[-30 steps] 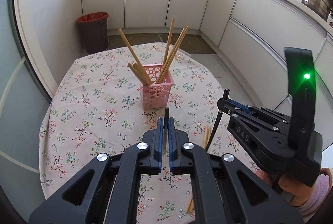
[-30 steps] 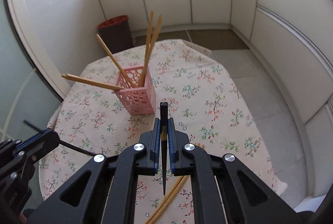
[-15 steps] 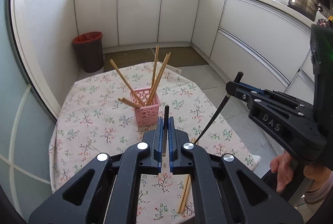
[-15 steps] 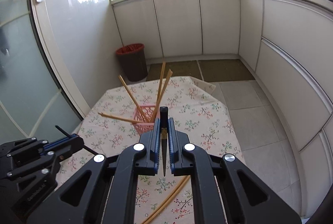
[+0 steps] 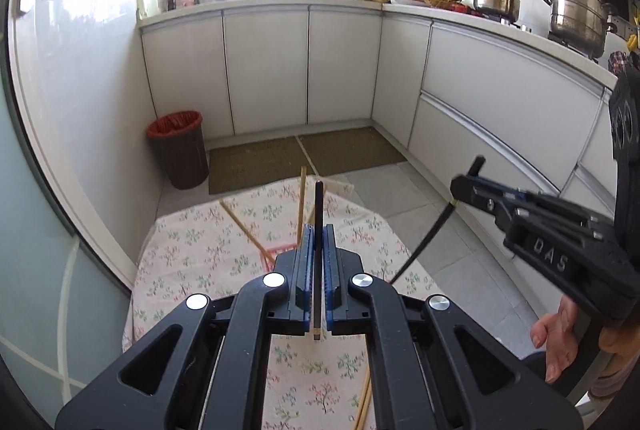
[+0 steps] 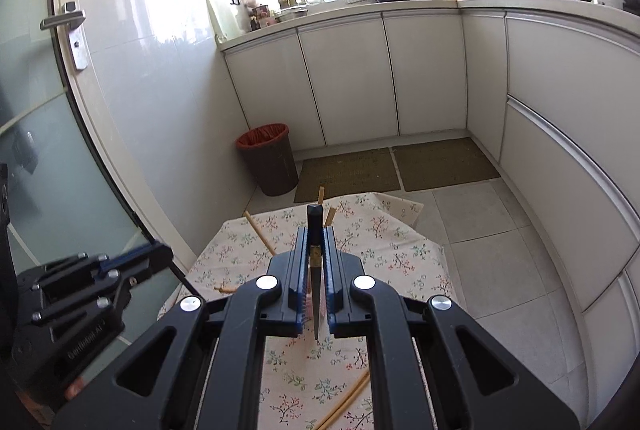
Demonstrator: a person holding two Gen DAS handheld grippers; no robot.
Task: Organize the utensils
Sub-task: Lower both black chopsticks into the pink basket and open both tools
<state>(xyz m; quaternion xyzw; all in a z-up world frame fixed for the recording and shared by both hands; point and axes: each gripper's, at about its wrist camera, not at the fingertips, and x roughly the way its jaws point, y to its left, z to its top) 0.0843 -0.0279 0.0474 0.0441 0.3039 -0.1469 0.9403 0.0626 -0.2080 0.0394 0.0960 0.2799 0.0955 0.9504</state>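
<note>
Black chopsticks sit pinched between both pairs of blue pads, one in my left gripper [image 5: 318, 230] and one in my right gripper [image 6: 316, 230], each clamped shut on its stick. Just beyond and below the tips, the pink holder [image 5: 280, 253] stands on the floral tablecloth [image 5: 192, 250], mostly hidden, wooden chopsticks [image 5: 301, 198] fanning from it. I judge each black chopstick [image 6: 314, 230] should go in point-down, threaded between those leaning sticks, one gripper at a time.

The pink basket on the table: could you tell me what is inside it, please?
Wooden chopsticks stick up out of the pink basket, leaning outward. The left gripper hides most of the basket, so its lower contents cannot be seen.
</note>
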